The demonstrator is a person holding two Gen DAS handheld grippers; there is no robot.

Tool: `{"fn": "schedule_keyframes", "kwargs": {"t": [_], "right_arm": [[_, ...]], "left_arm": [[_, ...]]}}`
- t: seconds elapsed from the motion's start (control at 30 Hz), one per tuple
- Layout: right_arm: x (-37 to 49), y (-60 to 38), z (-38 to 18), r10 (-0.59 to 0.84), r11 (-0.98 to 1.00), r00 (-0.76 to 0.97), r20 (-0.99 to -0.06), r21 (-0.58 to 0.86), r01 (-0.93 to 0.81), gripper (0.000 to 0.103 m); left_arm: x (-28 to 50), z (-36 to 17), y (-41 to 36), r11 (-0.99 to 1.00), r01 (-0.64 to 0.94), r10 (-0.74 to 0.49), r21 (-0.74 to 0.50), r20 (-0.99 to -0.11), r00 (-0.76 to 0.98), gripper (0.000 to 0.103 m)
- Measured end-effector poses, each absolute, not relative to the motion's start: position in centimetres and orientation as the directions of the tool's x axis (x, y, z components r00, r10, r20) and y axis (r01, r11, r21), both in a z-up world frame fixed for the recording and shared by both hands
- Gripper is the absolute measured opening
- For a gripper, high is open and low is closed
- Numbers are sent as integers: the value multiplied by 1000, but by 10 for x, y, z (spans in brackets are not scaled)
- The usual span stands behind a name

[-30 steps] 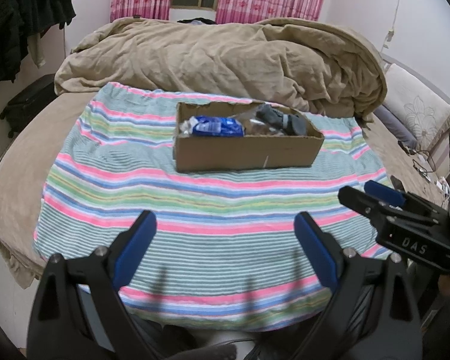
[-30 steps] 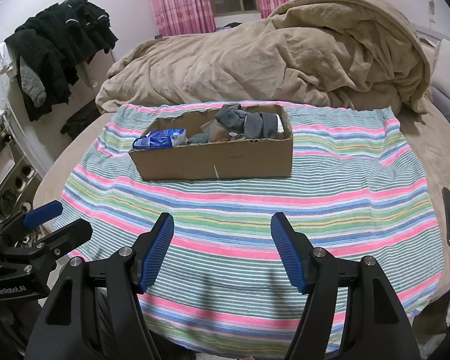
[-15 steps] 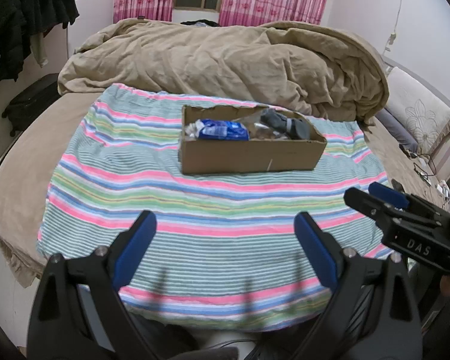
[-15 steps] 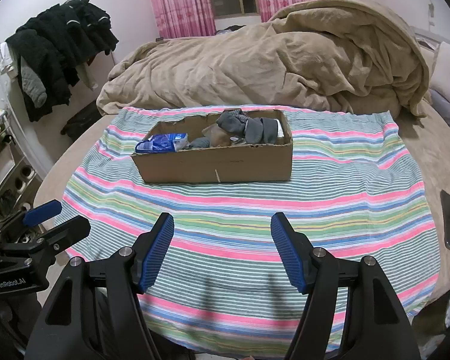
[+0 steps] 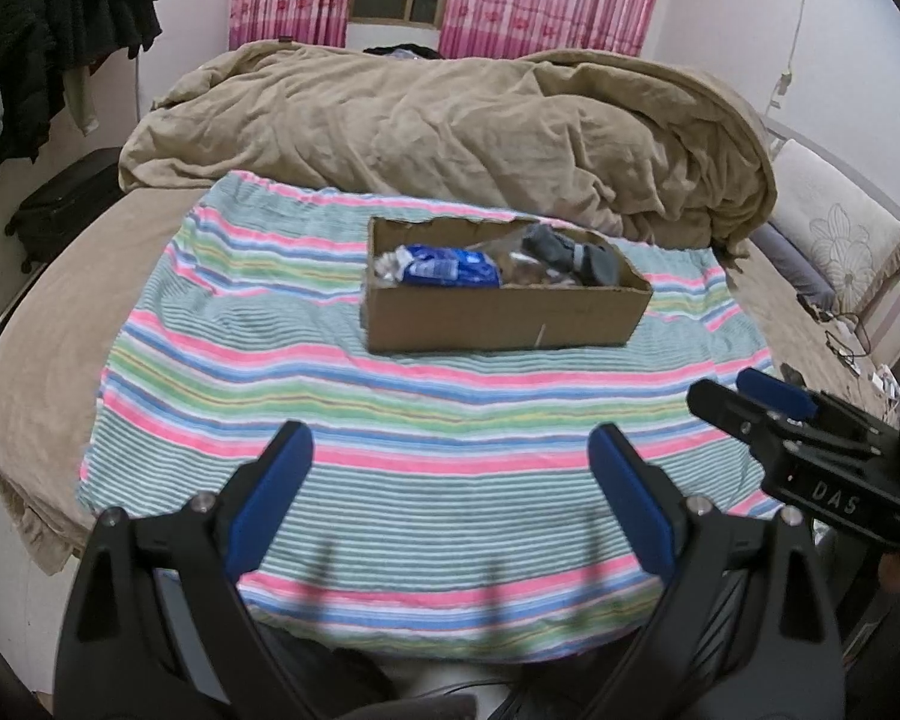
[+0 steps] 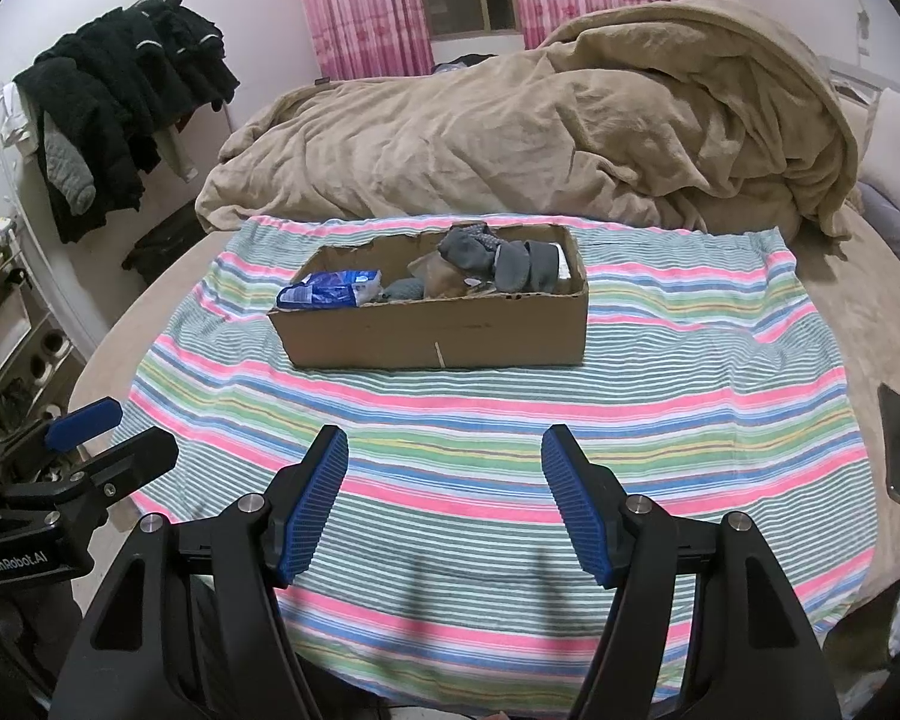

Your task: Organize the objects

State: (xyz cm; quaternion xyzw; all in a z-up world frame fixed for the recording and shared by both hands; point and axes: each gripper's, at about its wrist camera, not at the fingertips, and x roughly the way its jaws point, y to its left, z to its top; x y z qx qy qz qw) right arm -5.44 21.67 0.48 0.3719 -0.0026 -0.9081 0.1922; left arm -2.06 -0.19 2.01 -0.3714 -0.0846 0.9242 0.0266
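A brown cardboard box sits on a striped cloth on the bed; it also shows in the right wrist view. In it lie a blue packet, grey socks and some brownish wrapping. My left gripper is open and empty, well short of the box, over the cloth's near half. My right gripper is open and empty too, also short of the box. Each gripper shows at the edge of the other's view.
A heaped tan duvet lies behind the box. A phone lies on the bed right of the cloth. Dark clothes hang at the left wall. A pillow is at the right.
Both grippers have drawn back and shifted slightly; the box looks a little farther and more to the right in the left wrist view. Both stay open and empty.
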Motion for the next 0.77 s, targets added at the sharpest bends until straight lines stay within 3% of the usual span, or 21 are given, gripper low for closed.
{"fn": "schedule_keyframes", "kwargs": {"t": [0.77], "right_arm": [[-61, 212, 1, -354, -924, -640, -682, 150, 351, 70]], "left_arm": [[-34, 12, -4, -986, 18, 102, -164, -689, -717, 94]]}}
